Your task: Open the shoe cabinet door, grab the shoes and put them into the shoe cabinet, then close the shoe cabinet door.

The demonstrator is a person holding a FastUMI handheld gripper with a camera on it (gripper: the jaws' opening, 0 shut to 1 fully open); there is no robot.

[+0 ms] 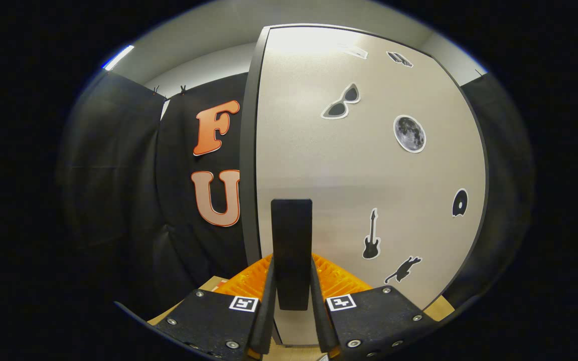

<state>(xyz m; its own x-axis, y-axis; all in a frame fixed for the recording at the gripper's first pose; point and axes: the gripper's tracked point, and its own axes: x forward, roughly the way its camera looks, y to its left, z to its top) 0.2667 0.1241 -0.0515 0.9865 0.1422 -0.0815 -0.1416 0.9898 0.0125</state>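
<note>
The shoe cabinet door [369, 165] stands close in front of me, a pale panel with a dark edge [249, 150] on its left side. Small stickers are scattered over it: sunglasses, a moon, a guitar, a cat, a disc. A black upright handle [291, 235] sticks out from the lower part of the door. My gripper [291, 281] is shut on this handle, one finger pressed to each side of it. No shoes are in sight, and the inside of the cabinet is hidden.
The booth's black cloth wall [118, 190] hangs to the left of the door's edge and also to the right of the door. A strip of light brown surface [208, 286] shows low down beside the fingers.
</note>
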